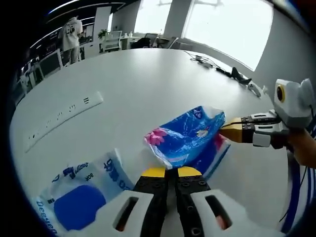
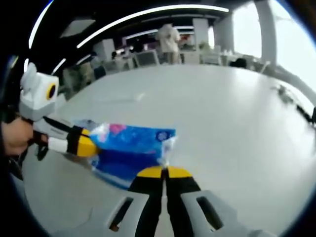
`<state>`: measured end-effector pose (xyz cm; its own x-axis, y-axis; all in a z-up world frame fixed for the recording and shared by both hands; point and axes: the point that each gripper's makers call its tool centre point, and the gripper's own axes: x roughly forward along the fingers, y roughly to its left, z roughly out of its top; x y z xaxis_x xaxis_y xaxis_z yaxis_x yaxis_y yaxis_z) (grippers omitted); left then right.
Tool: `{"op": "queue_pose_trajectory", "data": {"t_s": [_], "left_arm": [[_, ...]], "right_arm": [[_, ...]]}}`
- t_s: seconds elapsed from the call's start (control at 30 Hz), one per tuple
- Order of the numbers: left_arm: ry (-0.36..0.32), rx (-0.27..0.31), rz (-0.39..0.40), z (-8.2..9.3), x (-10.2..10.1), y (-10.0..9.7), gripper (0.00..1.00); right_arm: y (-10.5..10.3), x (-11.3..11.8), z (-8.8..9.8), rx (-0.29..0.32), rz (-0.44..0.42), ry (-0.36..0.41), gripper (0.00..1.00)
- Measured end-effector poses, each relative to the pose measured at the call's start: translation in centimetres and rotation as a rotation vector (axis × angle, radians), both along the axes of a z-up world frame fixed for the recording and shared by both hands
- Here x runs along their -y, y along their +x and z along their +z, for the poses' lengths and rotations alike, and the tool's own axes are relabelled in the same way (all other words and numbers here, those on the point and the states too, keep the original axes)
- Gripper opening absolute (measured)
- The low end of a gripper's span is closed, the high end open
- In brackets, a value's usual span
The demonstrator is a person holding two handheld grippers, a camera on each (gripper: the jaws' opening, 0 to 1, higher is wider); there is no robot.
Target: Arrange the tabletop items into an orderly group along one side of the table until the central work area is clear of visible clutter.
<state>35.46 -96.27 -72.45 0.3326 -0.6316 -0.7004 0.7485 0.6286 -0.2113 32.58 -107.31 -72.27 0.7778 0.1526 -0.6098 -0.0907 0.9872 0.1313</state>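
Your left hand-held gripper (image 1: 171,172) and right hand-held gripper (image 2: 164,172) both clamp blue tissue pack (image 1: 190,138), frame centre, on desk (image 1: 138,89).

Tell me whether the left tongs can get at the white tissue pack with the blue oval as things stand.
Probably yes. The white tissue pack lies flat beside the left tongs with bare table between, but they appear shut on the blue tissue pack and must release first.

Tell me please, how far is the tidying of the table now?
Nothing looks finished yet. In hand: both tools, the left tool and the right tool, are shut on the blue tissue pack, which is mid-table. Left: the white wipes pack lies apart, and cables sit at the table's far edge.
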Motion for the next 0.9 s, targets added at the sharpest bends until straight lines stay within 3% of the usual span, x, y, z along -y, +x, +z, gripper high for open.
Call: {"op": "queue_pose_trajectory", "data": {"t_s": [0.3, 0.43, 0.6, 0.7, 0.8, 0.9], "left_arm": [[0.012, 0.013, -0.002, 0.0, 0.0, -0.1, 0.05], [0.021, 0.020, 0.004, 0.0, -0.2, -0.2, 0.07], [0.028, 0.071, 0.018, 0.7, -0.6, -0.1, 0.23], [0.030, 0.114, 0.040, 1.4, -1.0, 0.3, 0.33], [-0.003, 0.158, 0.080, 2.4, -1.2, 0.9, 0.55], [0.022, 0.191, 0.072, 2.8, -1.8, 0.8, 0.63]], "right_arm": [[0.0, 0.1, -0.4, -0.008, -0.009, 0.002, 0.00], [0.1, 0.2, -0.3, 0.017, -0.012, -0.008, 0.01], [-0.3, 1.4, 0.0, 0.037, -0.033, -0.090, 0.34], [-0.6, 1.7, 0.5, 0.061, -0.059, -0.065, 0.37], [-0.3, 2.2, 1.6, 0.117, -0.084, -0.094, 0.53], [-0.3, 2.1, 2.3, 0.140, -0.090, -0.102, 0.61]]}}
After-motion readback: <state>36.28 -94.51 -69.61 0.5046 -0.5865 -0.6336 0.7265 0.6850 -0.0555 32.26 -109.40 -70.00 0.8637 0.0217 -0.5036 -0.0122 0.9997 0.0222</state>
